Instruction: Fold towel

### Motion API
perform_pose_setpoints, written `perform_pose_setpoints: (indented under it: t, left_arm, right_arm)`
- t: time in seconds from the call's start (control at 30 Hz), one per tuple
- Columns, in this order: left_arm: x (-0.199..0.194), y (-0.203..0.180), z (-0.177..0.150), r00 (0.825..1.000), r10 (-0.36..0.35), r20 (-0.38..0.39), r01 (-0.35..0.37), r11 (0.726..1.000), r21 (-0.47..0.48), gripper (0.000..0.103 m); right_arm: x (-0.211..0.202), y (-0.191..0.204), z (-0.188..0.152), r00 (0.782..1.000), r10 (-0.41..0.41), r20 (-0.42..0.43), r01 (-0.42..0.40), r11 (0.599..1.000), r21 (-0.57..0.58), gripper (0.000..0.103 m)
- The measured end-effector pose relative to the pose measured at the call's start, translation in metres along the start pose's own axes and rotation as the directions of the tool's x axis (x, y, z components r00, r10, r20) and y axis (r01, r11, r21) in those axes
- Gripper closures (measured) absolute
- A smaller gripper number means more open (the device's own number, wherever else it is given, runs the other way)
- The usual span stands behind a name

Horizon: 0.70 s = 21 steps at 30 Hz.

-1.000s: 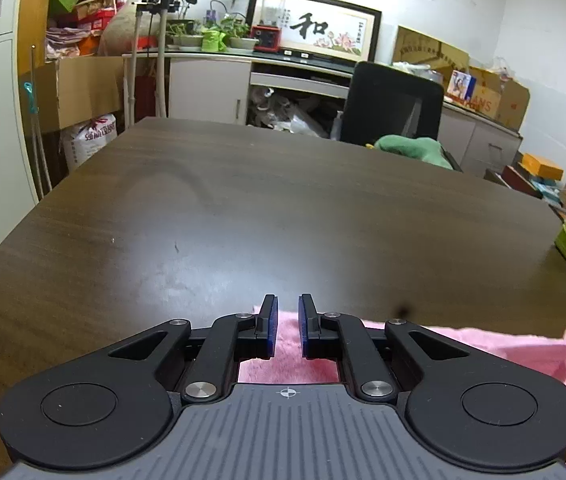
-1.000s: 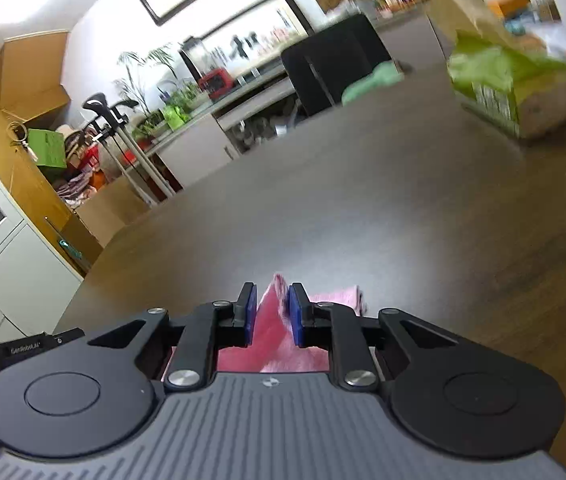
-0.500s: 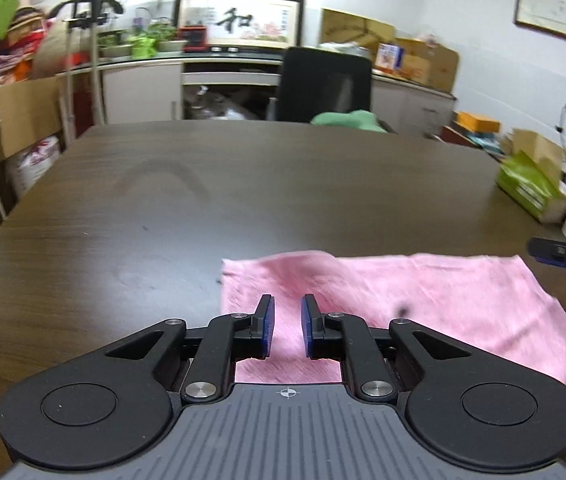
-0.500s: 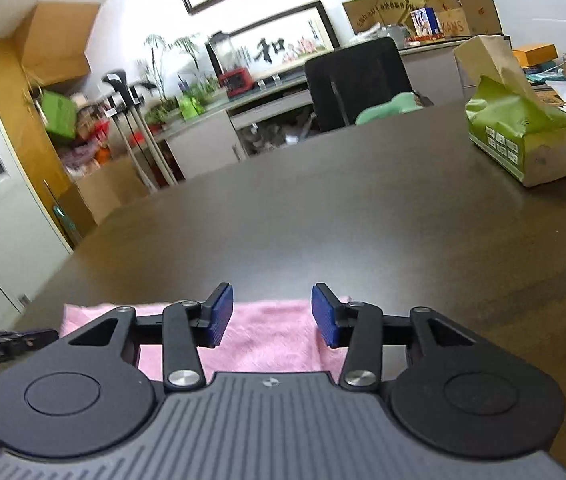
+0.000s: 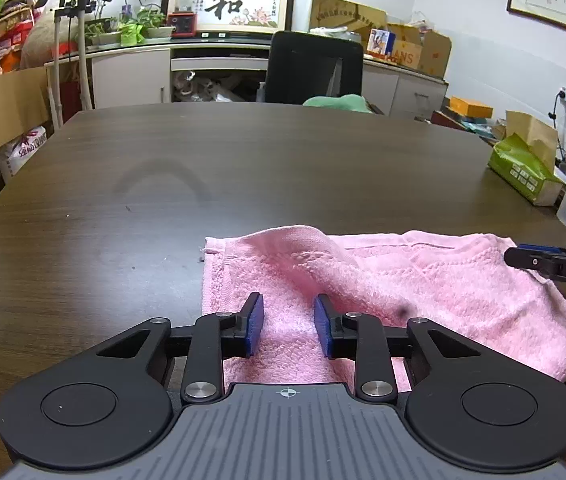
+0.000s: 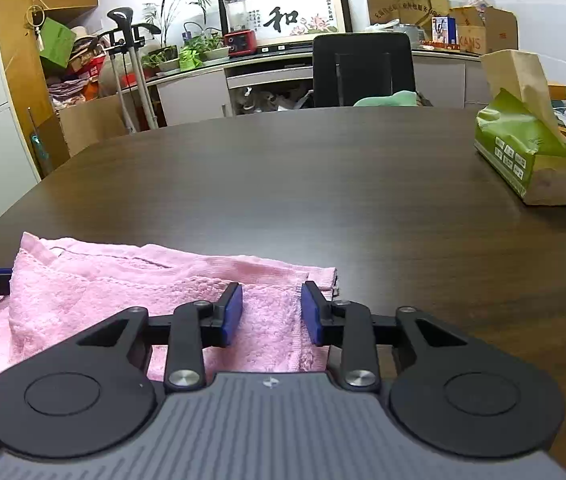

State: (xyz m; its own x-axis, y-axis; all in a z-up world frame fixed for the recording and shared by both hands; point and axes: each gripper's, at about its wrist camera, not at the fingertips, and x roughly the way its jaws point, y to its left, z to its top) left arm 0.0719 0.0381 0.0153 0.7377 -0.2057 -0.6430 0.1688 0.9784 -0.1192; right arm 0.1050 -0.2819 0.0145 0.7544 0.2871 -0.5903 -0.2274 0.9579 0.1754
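Pink terry towel point(image 5: 423, 280) lies folded double along its length on the dark wood surface point(image 5: 243, 168), just below and ahead of both sets of fingers. A loose ridge of cloth humps up ahead of the left gripper point(image 5: 287, 322), running from the far left corner toward the middle. The left fingers point(image 5: 254, 322) stand partly apart above the towel's left end; their gap has just been widening, and the blue pads press on nothing, with cloth only beneath them. The right gripper point(image 6: 271, 312) hangs over the towel's right end, its fingers point(image 6: 231, 314) also partly apart after just closing in somewhat, pads clear of the cloth. The towel's hemmed right edge sits just past the right-hand pad. Each gripper's tip shows at the edge of the other's view, beside the towel. Well beyond the right fingers, a green tissue pack point(image 6: 531, 160) rests on the surface, and a black chair point(image 6: 363, 70) stands at the far side.
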Motion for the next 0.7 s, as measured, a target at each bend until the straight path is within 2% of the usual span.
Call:
perform_pose_setpoints:
  t: [0.03, 0.13, 0.27, 0.33, 0.5, 0.7]
  left_arm:
    - [0.000, 0.000, 0.000, 1.000, 0.001, -0.001, -0.001, 1.000, 0.001, 0.069]
    - [0.000, -0.001, 0.001, 1.000, 0.006, -0.002, -0.006, 1.000, 0.009, 0.066]
    - [0.000, -0.006, -0.001, 1.000, 0.027, 0.002, -0.027, 0.999, 0.039, 0.065]
    - [-0.002, -0.002, 0.001, 1.000, 0.030, 0.006, -0.031, 0.999, 0.019, 0.065]
    - [-0.002, 0.013, 0.005, 0.998, 0.054, 0.016, -0.053, 0.998, -0.036, 0.065]
    - [0.008, 0.015, 0.006, 0.997, 0.074, 0.030, -0.073, 0.997, -0.011, 0.065]
  right_arm:
    - [0.000, 0.000, 0.000, 1.000, 0.002, -0.001, -0.002, 1.000, 0.002, 0.063]
    - [-0.001, 0.003, -0.003, 1.000, -0.001, 0.000, 0.001, 1.000, -0.015, 0.063]
    - [-0.001, 0.004, -0.004, 1.000, -0.028, 0.000, 0.028, 0.999, -0.040, 0.082]
    - [-0.001, 0.005, -0.004, 0.999, -0.044, 0.002, 0.044, 0.998, -0.053, 0.085]
    - [0.000, 0.008, -0.005, 0.998, -0.055, 0.005, 0.055, 0.996, -0.075, 0.086]
    - [0.001, 0.004, -0.005, 0.999, -0.048, 0.001, 0.048, 0.997, -0.065, 0.086]
